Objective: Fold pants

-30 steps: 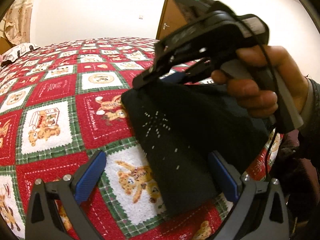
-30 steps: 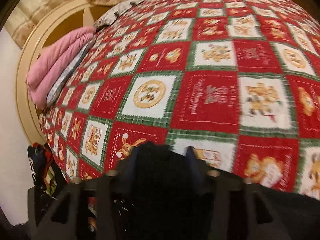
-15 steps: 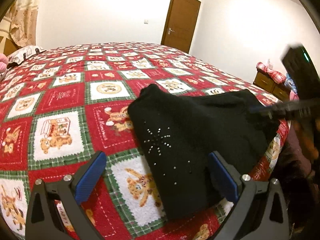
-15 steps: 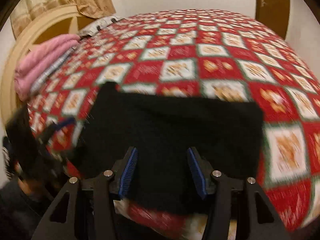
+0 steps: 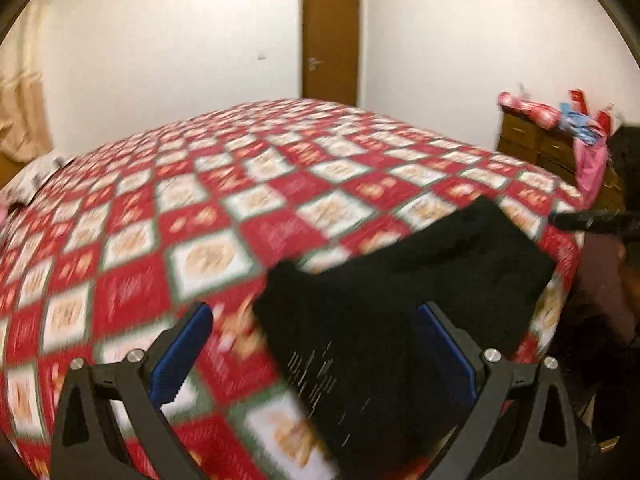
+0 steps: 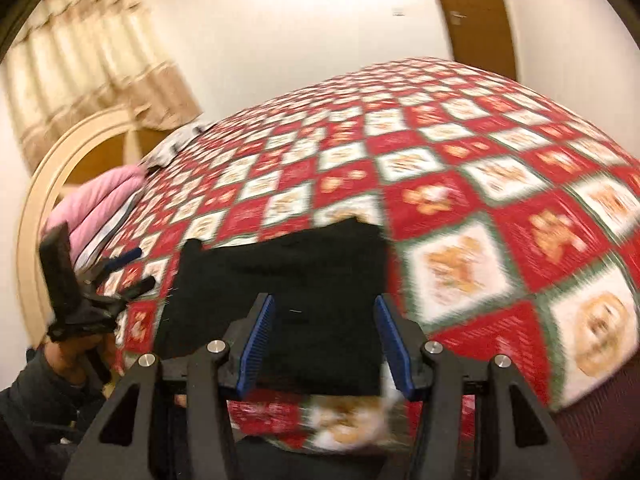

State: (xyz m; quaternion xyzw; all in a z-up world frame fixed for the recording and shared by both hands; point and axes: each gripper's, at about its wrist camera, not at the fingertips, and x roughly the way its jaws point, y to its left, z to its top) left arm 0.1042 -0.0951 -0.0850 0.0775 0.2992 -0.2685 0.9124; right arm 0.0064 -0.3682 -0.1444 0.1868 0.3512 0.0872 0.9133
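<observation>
Garment: folded black knit pants (image 5: 404, 300) on red patchwork bed quilt (image 5: 168, 216).
Jaws: my left gripper (image 5: 316, 356) and right gripper (image 6: 325, 342) both open, empty.
Risk: pants near bed edge; a snag could unfold them.

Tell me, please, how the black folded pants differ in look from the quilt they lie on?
The pants are plain black with only a few small pale flecks, while the quilt is a busy check of red and white squares edged in green. The pants make a small folded bundle near the bed's edge; the quilt spreads across the whole bed. Both are soft cloth lying flat, and neither is gripped by any tongs.
</observation>
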